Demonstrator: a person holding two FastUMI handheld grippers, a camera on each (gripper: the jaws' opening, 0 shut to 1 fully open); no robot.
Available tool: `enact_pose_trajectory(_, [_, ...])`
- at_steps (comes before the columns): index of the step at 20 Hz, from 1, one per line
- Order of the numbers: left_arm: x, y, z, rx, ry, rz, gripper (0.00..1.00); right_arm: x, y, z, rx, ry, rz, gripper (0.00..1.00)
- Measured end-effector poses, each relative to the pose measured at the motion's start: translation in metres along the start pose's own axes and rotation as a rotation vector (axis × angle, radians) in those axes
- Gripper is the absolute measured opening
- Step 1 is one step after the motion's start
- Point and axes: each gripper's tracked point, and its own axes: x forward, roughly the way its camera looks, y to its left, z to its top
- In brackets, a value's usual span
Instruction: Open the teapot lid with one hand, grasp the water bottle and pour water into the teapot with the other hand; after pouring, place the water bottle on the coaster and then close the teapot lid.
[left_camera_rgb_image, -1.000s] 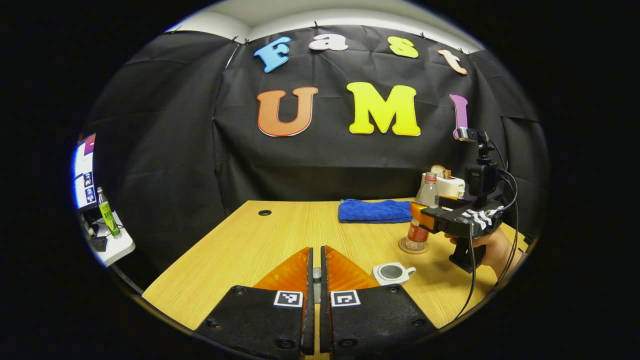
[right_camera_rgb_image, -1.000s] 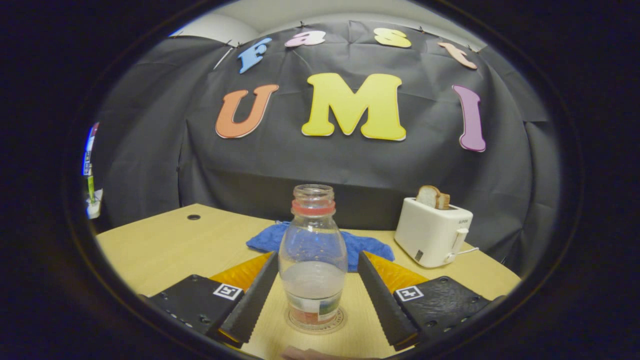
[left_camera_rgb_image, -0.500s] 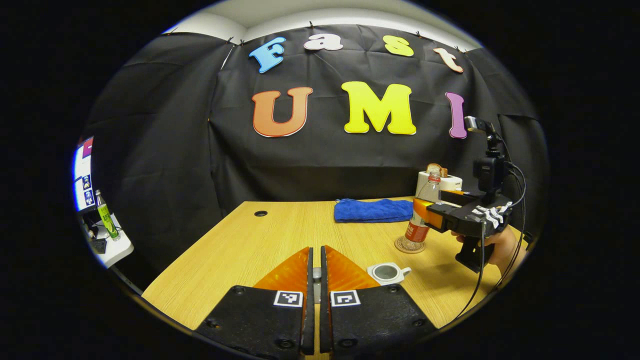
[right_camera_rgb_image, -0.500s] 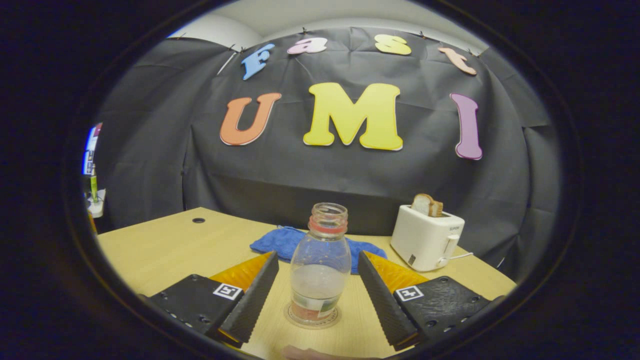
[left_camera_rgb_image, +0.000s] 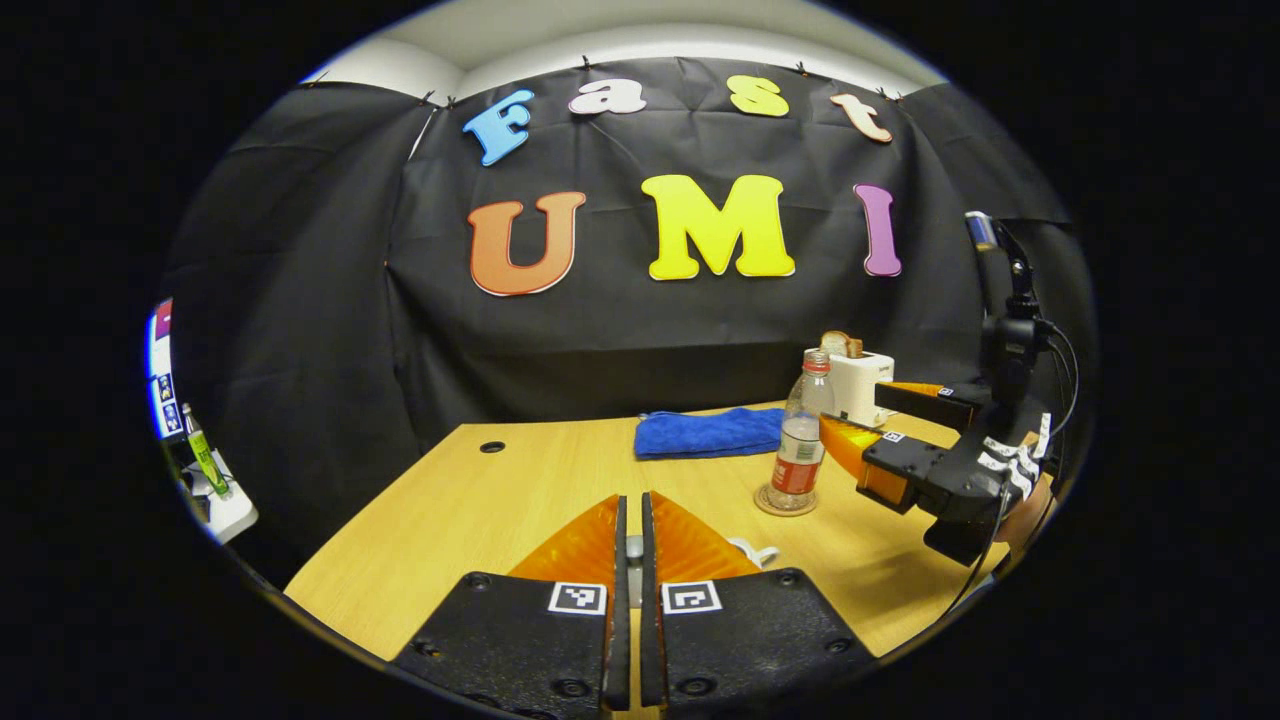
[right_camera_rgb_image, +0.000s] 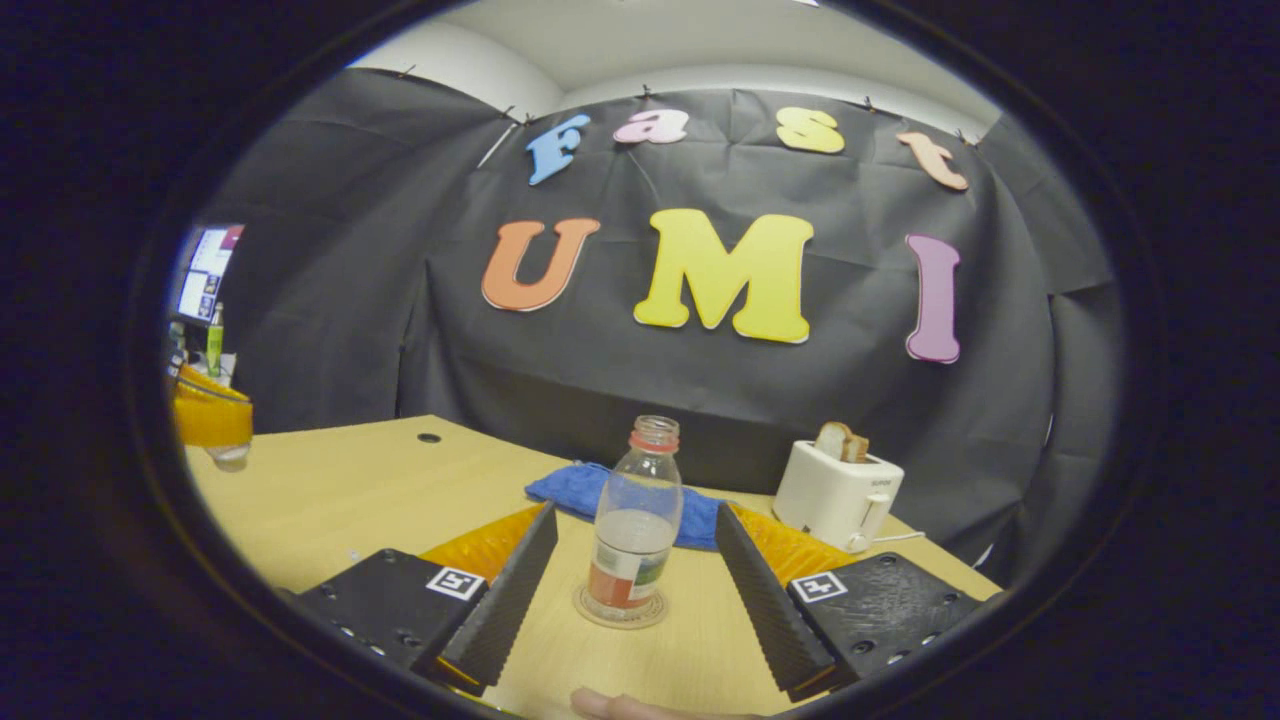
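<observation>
Left tongs (left_camera_rgb_image: 630, 545) pinched together; right tongs (right_camera_rgb_image: 632, 560) spread wide.

My table (right_camera_rgb_image: 330, 500): light wood, round cable hole (right_camera_rgb_image: 429, 438) near far left. Blue towel (right_camera_rgb_image: 585, 488) lies crumpled by back edge. White toaster (right_camera_rgb_image: 835, 495) right of it, bread slices (right_camera_rgb_image: 838, 441) standing in slots.

Clear glossy plastic water bottle (right_camera_rgb_image: 636, 520), matt wood-grain table (right_camera_rgb_image: 350, 490), fuzzy blue cloth (left_camera_rgb_image: 708, 434).
</observation>
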Motion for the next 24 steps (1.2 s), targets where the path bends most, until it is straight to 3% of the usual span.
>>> enact_pose_trajectory(4, [0.015, -0.009, -0.004, -0.086, -0.013, -0.041, 0.06, -0.037, -0.005, -0.018, -0.02, -0.001, 0.032, 0.95])
enact_pose_trajectory(5, [0.019, -0.011, -0.006, -0.103, -0.017, -0.049, 0.06, -0.045, -0.01, -0.022, -0.017, -0.003, 0.029, 0.98])
enact_pose_trajectory(9, [0.037, -0.017, -0.009, -0.185, -0.022, -0.07, 0.06, -0.073, -0.025, -0.037, 0.038, 0.014, 0.034, 0.95])
enact_pose_trajectory(12, [0.051, -0.034, -0.018, -0.219, -0.013, -0.095, 0.07, -0.089, -0.05, -0.034, 0.029, -0.009, -0.005, 0.95])
enact_pose_trajectory(17, [0.076, -0.058, -0.048, -0.186, 0.034, -0.116, 0.06, -0.112, -0.075, -0.022, 0.046, -0.069, -0.026, 0.95])
enact_pose_trajectory(21, [0.092, -0.064, -0.07, -0.127, 0.088, -0.076, 0.06, -0.119, -0.092, -0.025, 0.058, -0.088, -0.042, 0.98])
enact_pose_trajectory(24, [0.091, -0.06, -0.071, -0.087, 0.081, -0.048, 0.06, -0.118, -0.108, -0.028, 0.068, -0.077, -0.074, 0.95])
